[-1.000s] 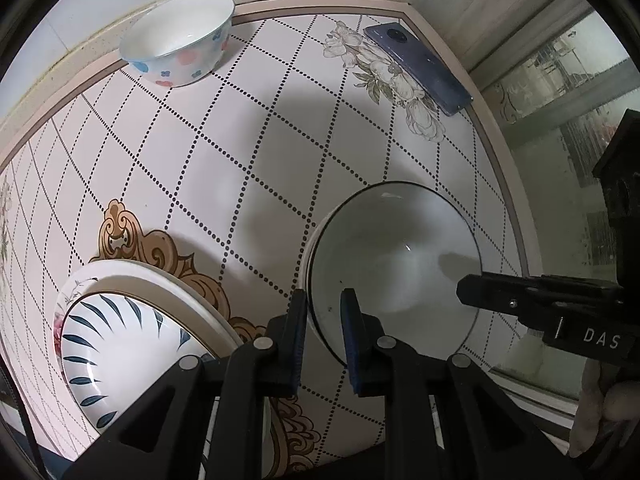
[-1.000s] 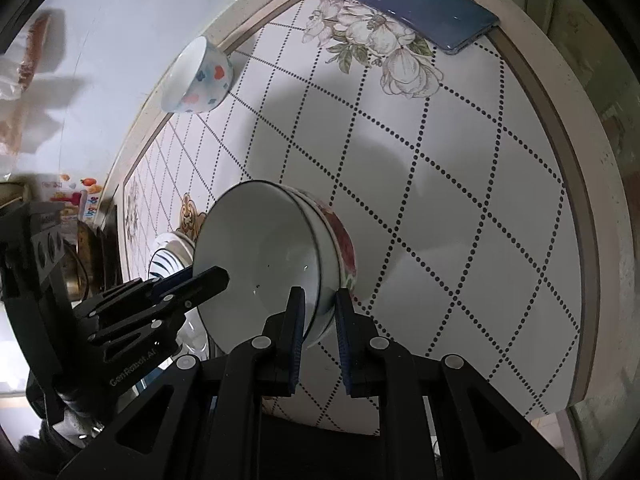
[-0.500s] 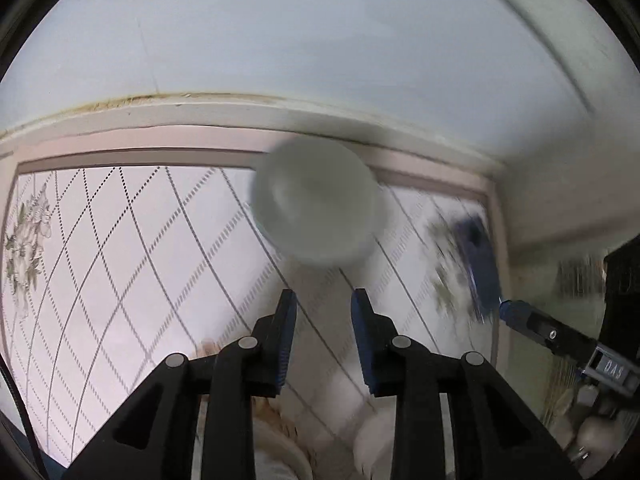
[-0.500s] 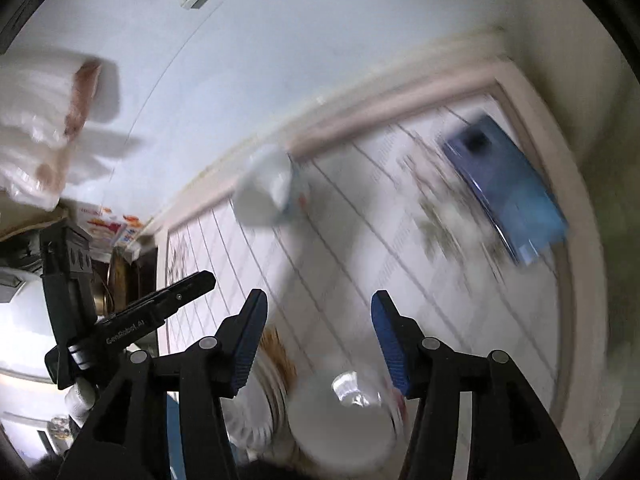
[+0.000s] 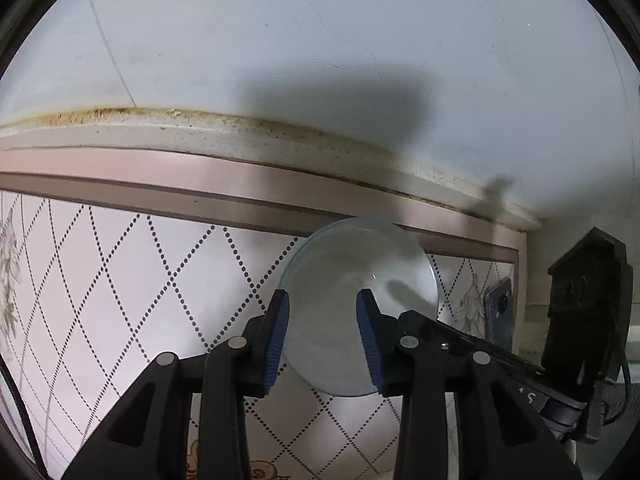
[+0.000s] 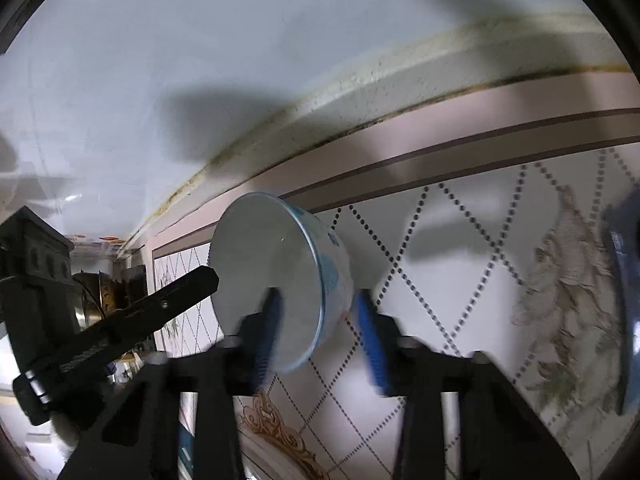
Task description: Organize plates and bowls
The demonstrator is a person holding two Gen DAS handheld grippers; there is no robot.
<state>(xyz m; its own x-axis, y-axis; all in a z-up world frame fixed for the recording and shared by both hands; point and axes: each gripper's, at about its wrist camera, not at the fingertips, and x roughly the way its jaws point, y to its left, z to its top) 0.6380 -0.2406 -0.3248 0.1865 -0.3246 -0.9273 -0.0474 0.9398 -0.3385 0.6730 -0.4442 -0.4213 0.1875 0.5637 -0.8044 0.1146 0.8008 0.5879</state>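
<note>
Both of your grippers have swung away from the large white bowl and the striped plate they flanked a second ago, and now bear on the small bowl at the far edge of the desk.

Your left gripper points steeply down at the bowl, its blue-padded jaws spread and opening, framing the near part of the white interior without a pad visibly pressing on it. The bowl stands upright on the diamond-dotted desk covering, just beside the pink border strip that runs along the pale wall.

Your right gripper straddles the bowl's right-hand rim: one pad lies over the inside, the other outside the blue-patterned wall, and the jaws are closing. Motion blur smears both pads, so whether they already press on the rim cannot be told; a gap seems to remain on the outer side.

Each gripper shows in the other's view, yours on the left as a black finger reaching toward the bowl from the left of the right wrist view, yours on the right as a black body low at the right of the left wrist view. A blue phone lies on a flower print near the desk's right corner, well apart from the bowl.
</note>
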